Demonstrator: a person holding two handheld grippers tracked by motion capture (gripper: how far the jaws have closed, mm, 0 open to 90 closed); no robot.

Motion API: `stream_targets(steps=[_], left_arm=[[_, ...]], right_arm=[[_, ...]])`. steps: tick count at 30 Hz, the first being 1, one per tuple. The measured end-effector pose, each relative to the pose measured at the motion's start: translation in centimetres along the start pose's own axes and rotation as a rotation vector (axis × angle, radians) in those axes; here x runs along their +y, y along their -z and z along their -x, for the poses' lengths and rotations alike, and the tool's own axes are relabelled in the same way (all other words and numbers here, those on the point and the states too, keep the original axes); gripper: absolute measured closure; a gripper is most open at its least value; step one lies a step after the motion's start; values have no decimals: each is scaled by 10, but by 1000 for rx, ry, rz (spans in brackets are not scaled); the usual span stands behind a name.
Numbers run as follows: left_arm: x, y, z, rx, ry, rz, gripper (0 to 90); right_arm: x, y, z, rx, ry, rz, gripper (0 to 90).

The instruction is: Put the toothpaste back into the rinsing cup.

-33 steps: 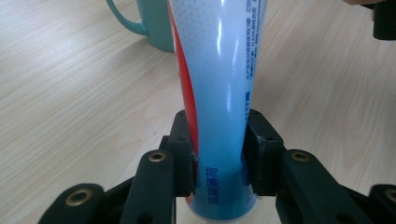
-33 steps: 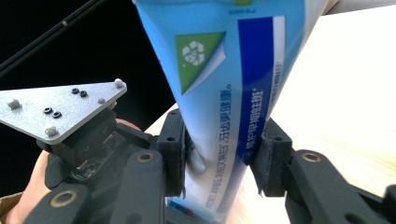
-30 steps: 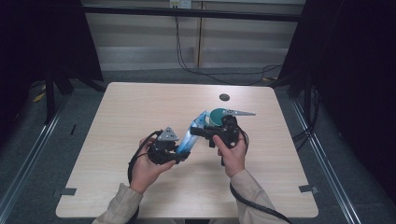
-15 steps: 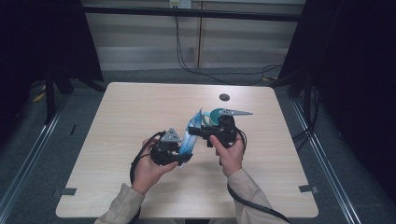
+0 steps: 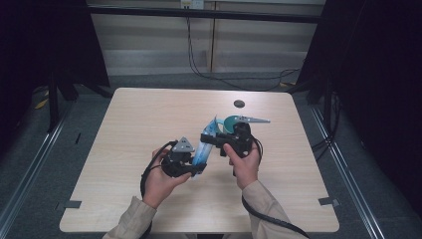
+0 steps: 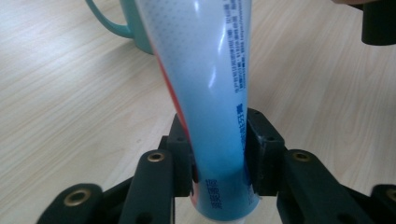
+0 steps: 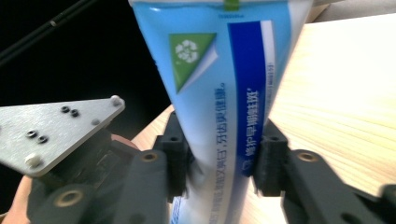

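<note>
I had both claws clamped on toothpaste tube (image 6: 210, 93): left claw (image 6: 218, 154), right claw (image 7: 219, 154) | teal mug (image 5: 230, 122) just behind | risk: over-squeeze might burst tube.

So we've got the pale wooden table (image 5: 129, 149) with both grippers up over its middle. The left gripper (image 5: 195, 164) sits nearer us and to the left, the right gripper (image 5: 211, 139) just behind and to its right. Between them runs the blue and white toothpaste tube (image 5: 204, 145), slanting from lower left to upper right, each end in a set of jaws. The teal ceramic mug (image 5: 230, 122) stands on the table just behind the right gripper, and the small dark round cap (image 5: 239, 103) lies farther back near the far edge.
</note>
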State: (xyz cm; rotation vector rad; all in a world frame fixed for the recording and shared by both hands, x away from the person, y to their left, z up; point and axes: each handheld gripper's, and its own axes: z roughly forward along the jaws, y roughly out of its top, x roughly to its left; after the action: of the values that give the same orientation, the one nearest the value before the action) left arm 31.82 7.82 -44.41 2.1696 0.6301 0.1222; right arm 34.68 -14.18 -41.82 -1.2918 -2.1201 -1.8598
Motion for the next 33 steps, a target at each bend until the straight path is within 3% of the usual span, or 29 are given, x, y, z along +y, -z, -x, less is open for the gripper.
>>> stream_targets(steps=[4, 6, 11, 12, 18, 27, 29, 33], left_arm=[[0, -2, -1, -15, 6, 13, 617], [0, -3, 0, -21, -25, 16, 588], [-1, -4, -1, -32, -35, 23, 552], [-2, -4, -2, -30, -47, 26, 488], [-9, 1, -5, 1, -72, -9, 403], [-35, -3, -18, 16, -34, -66, 382], [-39, -4, -20, 31, -40, -88, 377], [-45, -6, -23, 53, -7, -113, 353]], right_arm=[[0, 0, 1, -3, -8, -2, 707], [0, 1, -1, -16, 9, 5, 712], [3, 1, -3, -20, 34, -3, 722], [4, 1, -3, -14, 45, -10, 729], [6, 11, -2, -47, 90, -23, 733], [17, 29, -2, -78, 136, -9, 735], [18, 31, -2, -83, 146, -7, 735], [21, 34, -2, -91, 163, -11, 735]])
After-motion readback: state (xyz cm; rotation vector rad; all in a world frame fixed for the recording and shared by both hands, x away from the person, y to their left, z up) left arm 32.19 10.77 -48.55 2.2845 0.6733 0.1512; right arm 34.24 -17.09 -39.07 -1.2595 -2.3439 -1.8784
